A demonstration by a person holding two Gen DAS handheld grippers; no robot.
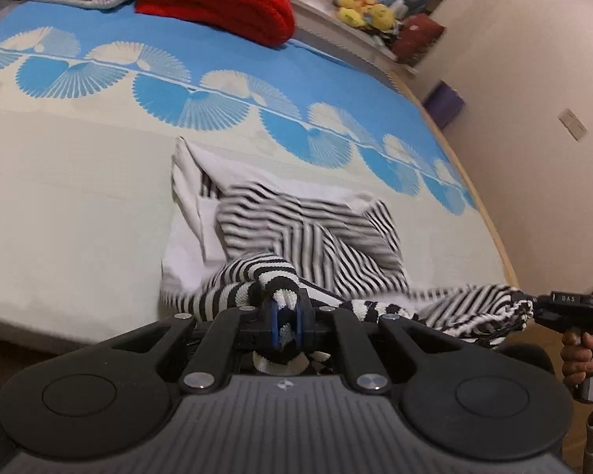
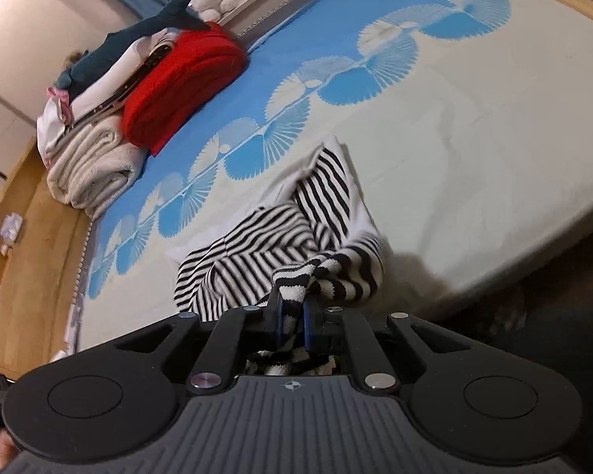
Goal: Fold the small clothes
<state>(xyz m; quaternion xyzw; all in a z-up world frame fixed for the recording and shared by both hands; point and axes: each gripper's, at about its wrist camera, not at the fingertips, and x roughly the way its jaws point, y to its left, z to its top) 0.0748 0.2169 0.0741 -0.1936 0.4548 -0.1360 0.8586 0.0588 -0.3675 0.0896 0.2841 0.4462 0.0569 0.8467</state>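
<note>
Ahead of both grippers spreads the bed (image 1: 79, 197), a red blanket (image 1: 217, 0) at its far end. The striped garment (image 1: 308, 233) hangs bunched between them. The left gripper (image 1: 285, 316) and right gripper (image 2: 292, 318) each pinch its fabric, nearly closed.

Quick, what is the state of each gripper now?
Left gripper: closed on the black-and-white striped knit garment.
Right gripper: closed on the same garment.
</note>
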